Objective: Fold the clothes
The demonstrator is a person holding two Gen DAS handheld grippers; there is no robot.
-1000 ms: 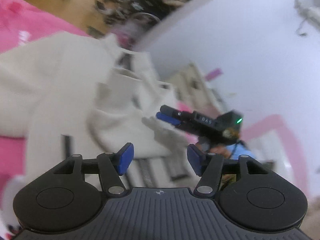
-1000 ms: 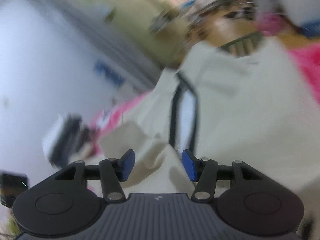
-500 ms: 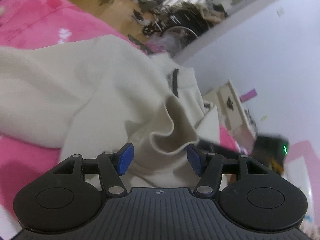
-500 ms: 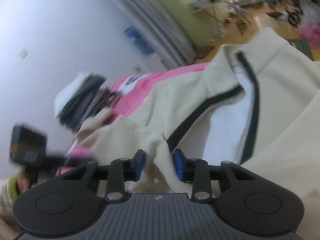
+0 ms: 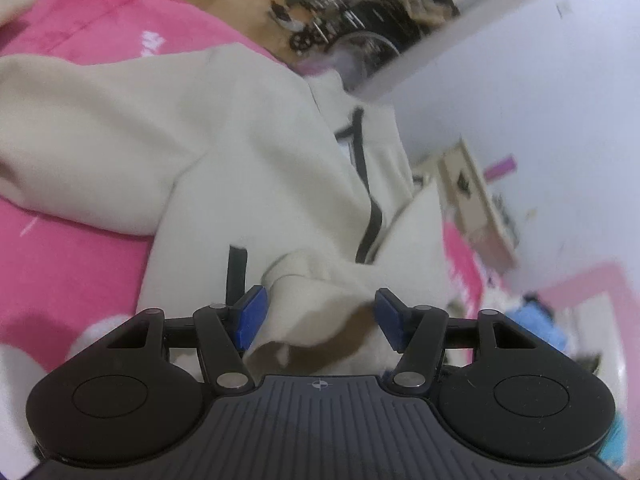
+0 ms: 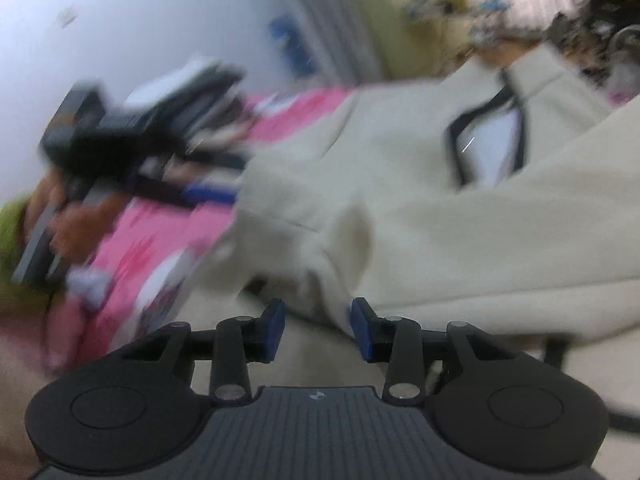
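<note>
One cream jacket [image 5: 248, 148] lies on the pink bed [image 5: 68, 264]. Its cuff sits loose between the open left hand-held gripper [image 5: 318, 316]. The right hand-held gripper [image 6: 319, 330], jaws just opening slightly, pinches a jacket fold.

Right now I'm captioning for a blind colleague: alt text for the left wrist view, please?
A cream jacket with black zip trim lies on a pink blanket, a rumpled fold of it between the left gripper's blue pads. A white wall and blurred clutter lie beyond.
</note>
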